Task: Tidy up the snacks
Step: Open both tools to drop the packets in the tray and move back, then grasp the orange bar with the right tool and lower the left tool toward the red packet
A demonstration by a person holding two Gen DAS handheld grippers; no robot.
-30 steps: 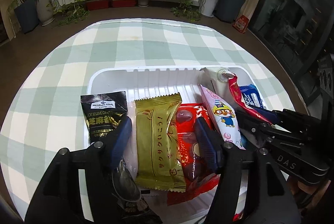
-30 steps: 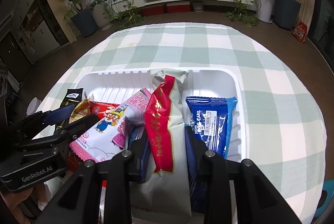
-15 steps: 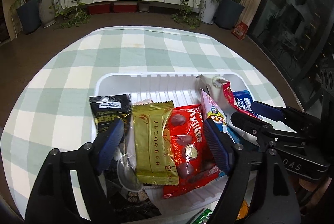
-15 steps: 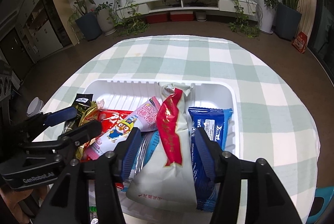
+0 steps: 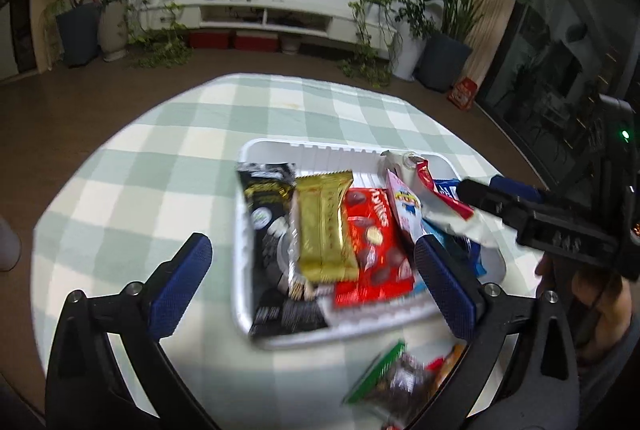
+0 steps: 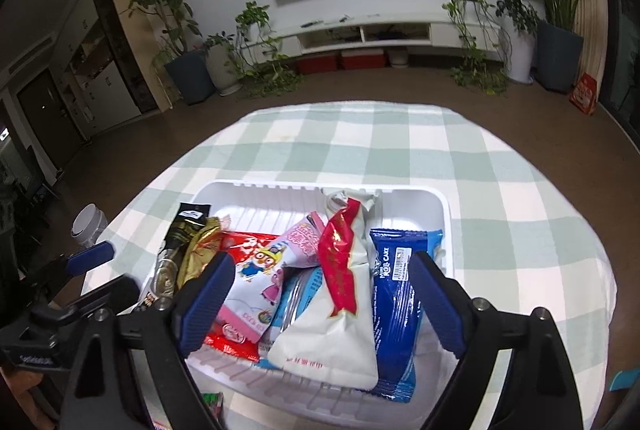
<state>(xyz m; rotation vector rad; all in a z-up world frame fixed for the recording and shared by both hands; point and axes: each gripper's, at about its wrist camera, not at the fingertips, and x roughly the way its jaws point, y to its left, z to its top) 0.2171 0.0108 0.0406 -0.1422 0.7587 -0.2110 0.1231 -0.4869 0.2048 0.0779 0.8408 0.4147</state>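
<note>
My white tray [image 6: 434, 203] held the gold packet [image 5: 324, 226], red candy bag [image 5: 372, 250], white pouch [image 6: 332, 342] and blue roll cake [image 6: 396, 310]. My left gripper [image 5: 312, 286] and right gripper [image 6: 320, 302] had just been opening; both stood wide, gripping nothing.

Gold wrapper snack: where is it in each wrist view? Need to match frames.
Left wrist: gold packet centre frame, lying in the white tray between the black packet and the red bag.
Right wrist: gold packet at left, mostly hidden behind the near tong finger.
Shared landmark: the pink cartoon packet.
</note>
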